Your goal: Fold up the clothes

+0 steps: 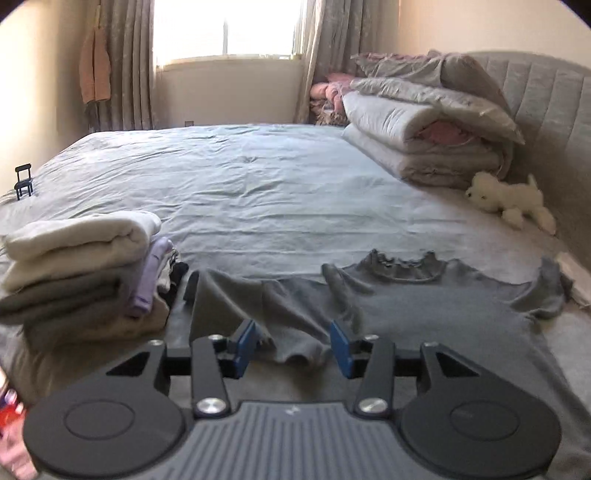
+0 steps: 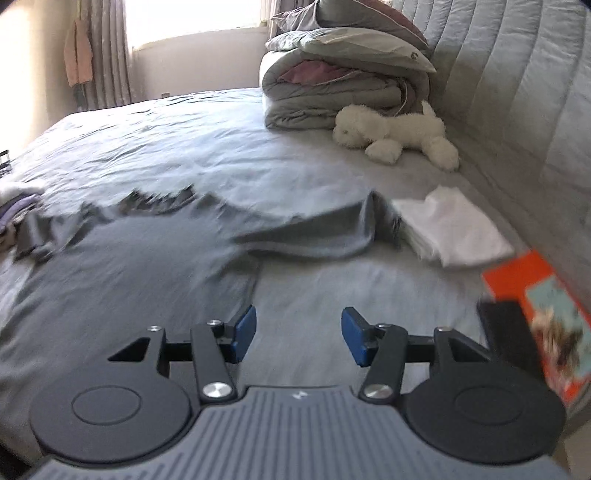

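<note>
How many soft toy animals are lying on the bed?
1: a white plush dog lies beside the folded duvets, near the headboard. Others may hide behind the bedding.

A wide bed [image 1: 240, 184] with a wrinkled pale blue sheet fills the room. A padded grey headboard [image 2: 517, 92] runs along its right side. Daylight pours through a window [image 1: 229, 29] flanked by grey curtains [image 1: 125, 62]; the walls [image 1: 37, 92] are cream.
</note>
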{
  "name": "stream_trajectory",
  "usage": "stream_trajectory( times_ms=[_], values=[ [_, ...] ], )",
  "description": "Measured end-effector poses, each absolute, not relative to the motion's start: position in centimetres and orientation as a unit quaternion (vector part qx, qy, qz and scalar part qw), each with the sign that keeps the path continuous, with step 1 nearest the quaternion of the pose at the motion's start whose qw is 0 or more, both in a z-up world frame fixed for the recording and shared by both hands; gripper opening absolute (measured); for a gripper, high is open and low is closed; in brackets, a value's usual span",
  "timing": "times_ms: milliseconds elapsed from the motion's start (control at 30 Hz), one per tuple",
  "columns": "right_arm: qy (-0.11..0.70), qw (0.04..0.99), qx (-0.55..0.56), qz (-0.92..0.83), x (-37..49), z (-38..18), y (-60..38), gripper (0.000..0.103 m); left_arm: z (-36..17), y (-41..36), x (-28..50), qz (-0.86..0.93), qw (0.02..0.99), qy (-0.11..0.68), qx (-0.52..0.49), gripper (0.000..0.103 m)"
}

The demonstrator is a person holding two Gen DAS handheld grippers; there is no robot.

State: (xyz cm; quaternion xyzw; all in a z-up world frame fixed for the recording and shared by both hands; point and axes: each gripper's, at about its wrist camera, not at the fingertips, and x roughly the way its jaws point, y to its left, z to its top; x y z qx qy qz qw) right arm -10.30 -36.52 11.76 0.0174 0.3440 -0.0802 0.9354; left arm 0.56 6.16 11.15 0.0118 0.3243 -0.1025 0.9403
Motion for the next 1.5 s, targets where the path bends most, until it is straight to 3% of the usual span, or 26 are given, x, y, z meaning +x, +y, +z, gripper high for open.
stream_trajectory(
  times_ms=[367, 733, 1033, 1500],
  values=[
    [0.367, 0.927, -0.016, -0.072, -1.5, 9.4, -37.4, 0.055, 7.6, 0.1, 5.7, -0.150, 0.929, 0.322, 0.109, 0.046],
    [0.331, 0.940, -0.016, -0.081, -6.2, 10.7, -35.9, 0.055, 10.0, 1.5, 3.7, -0.155, 0.945, 0.282, 0.065, 0.047],
    [0.330, 0.937, 0.047, -0.107, -3.4, 11.2, -39.3, 0.055, 9.3, 2.3, 8.4, -0.129, 0.942, 0.308, 0.032, 0.046],
    [0.315, 0.941, 0.058, -0.112, -8.9, 11.7, -41.0, 0.055, 9.5, 0.5, 6.1, -0.159, 0.941, 0.297, 0.013, 0.047]
  ],
)
